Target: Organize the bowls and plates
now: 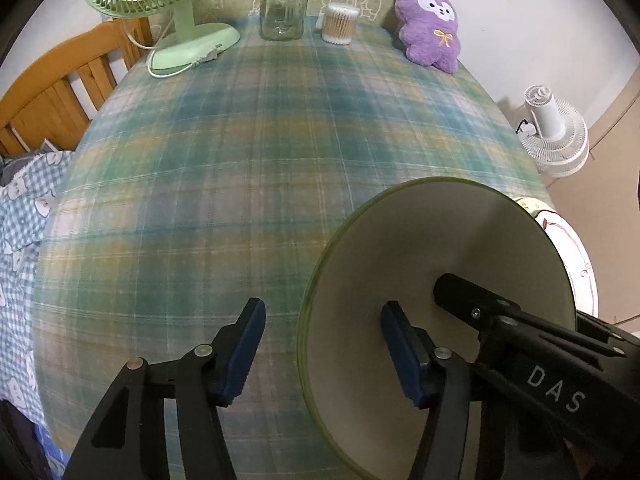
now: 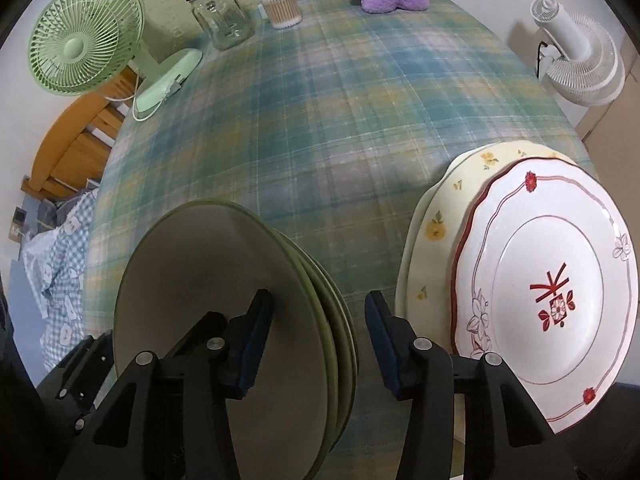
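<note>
A stack of green-rimmed bowls [image 2: 240,280] sits on the plaid table near its front edge; its cream inside shows in the left wrist view [image 1: 432,248]. My left gripper [image 1: 324,350] is open, its right finger inside the top bowl and its left finger outside the rim. My right gripper [image 2: 320,336] is open, its left finger over the bowl and its right finger beside the stack. It shows in the left wrist view as a black body marked DAS [image 1: 552,384]. A white plate with red pattern [image 2: 560,280] lies on a yellow flowered plate [image 2: 436,216] to the right.
At the back of the table stand a green desk fan [image 1: 160,0], a glass jar [image 1: 285,4], a tub of cotton swabs [image 1: 340,24] and a purple plush toy [image 1: 432,24]. A white fan [image 1: 556,132] stands off the table's right edge. A wooden bed frame [image 1: 60,88] is left.
</note>
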Motion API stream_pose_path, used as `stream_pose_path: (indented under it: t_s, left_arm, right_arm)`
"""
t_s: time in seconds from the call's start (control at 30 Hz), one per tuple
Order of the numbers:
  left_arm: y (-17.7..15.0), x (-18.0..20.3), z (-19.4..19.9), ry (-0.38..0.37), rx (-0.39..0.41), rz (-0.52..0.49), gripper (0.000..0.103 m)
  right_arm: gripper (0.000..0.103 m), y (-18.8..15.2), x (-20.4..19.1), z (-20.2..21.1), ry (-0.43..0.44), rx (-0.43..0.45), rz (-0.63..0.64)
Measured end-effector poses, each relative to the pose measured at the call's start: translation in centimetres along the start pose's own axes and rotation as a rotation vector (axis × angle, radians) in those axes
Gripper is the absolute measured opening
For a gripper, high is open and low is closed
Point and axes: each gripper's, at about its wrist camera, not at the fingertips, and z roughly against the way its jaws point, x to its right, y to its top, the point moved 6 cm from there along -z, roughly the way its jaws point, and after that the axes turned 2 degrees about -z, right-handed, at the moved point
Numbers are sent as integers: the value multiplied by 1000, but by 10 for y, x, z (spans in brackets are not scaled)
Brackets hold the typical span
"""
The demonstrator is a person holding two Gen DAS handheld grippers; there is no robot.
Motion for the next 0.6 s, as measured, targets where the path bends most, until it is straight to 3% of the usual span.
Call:
stream_pose_path:
  t_s: [0.13, 0.2, 0.4, 0.6]
  left_arm:
    - [0, 5, -1, -39, -9, -24, 50]
    - [-1, 9, 0, -62, -18, -40, 40]
    - [-1, 14, 5, -7, -19, -71, 40]
    - [-2, 13, 9, -2, -27, -58, 40]
  right_arm:
    - [43, -2, -4, -1, 15, -18, 14]
    - [43, -2, -7, -1, 3, -24, 36]
    - [43, -3, -4, 0, 0, -44, 19]
    - [43, -6, -7, 6, -13, -45, 24]
